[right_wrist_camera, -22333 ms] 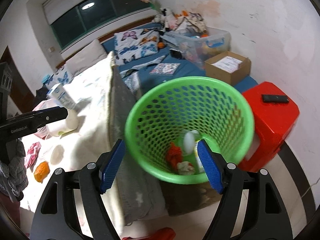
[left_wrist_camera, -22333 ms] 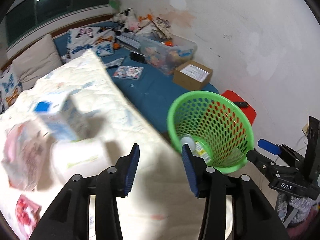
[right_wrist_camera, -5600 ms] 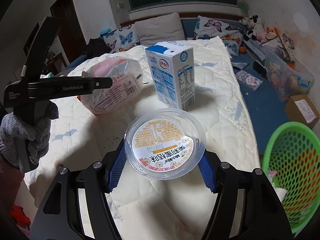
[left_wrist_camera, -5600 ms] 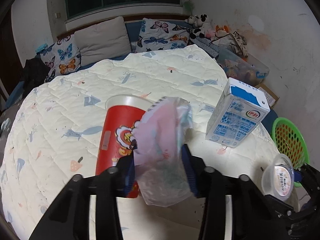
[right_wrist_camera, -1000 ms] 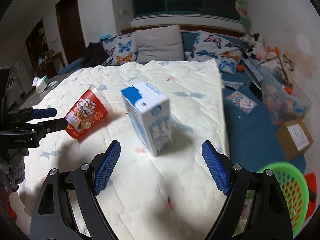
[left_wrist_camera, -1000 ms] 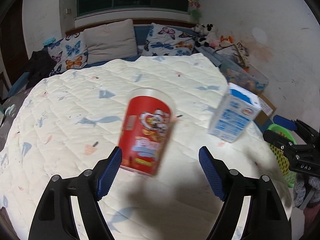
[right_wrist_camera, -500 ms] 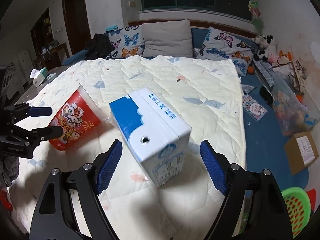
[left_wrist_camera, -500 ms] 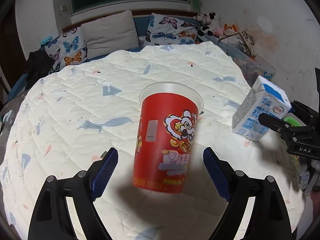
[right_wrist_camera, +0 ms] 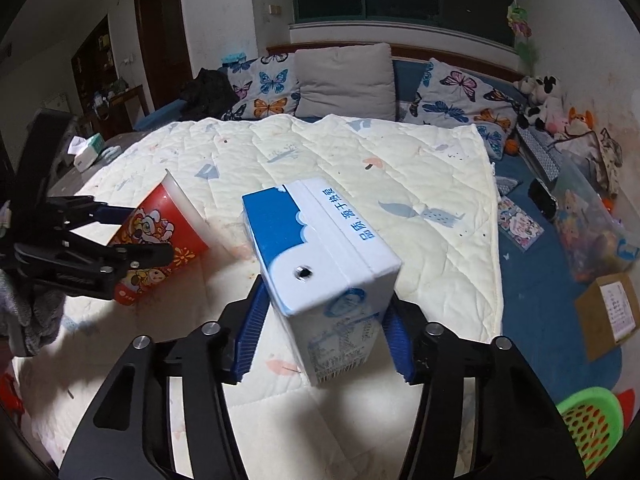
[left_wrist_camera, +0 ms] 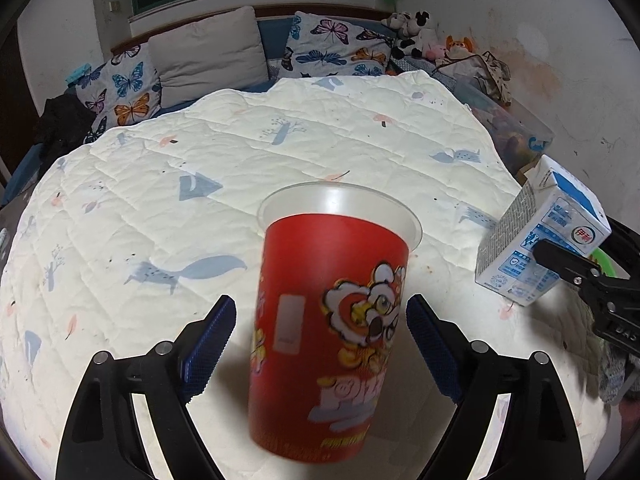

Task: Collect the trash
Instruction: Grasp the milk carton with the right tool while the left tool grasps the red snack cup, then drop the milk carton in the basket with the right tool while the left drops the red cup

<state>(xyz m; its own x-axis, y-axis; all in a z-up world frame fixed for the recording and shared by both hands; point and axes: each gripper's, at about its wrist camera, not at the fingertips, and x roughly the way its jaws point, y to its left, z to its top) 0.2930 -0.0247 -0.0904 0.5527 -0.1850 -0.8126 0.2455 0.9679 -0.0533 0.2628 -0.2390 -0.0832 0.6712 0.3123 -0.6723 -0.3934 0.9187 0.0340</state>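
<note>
A red paper cup (left_wrist_camera: 332,320) stands on the quilted bed between the fingers of my left gripper (left_wrist_camera: 320,340). The jaws are open, with a gap on each side of the cup. The cup also shows in the right wrist view (right_wrist_camera: 156,240). A blue and white milk carton (right_wrist_camera: 324,268) stands between the fingers of my right gripper (right_wrist_camera: 322,332). The blue pads sit close against its sides; the grip is not clear. The carton also shows in the left wrist view (left_wrist_camera: 544,240). The green trash basket (right_wrist_camera: 592,424) is on the floor at the lower right.
The cream quilt (left_wrist_camera: 280,140) covers the bed. Butterfly pillows (right_wrist_camera: 264,88) and a grey pillow (right_wrist_camera: 344,80) line the headboard. A clear storage box (right_wrist_camera: 592,220), a cardboard box (right_wrist_camera: 608,312) and soft toys (right_wrist_camera: 544,100) lie on the blue mat at the right.
Both grippers moved forward. The cup now sits between the left fingers and the carton between the right fingers, whose jaws have narrowed around it.
</note>
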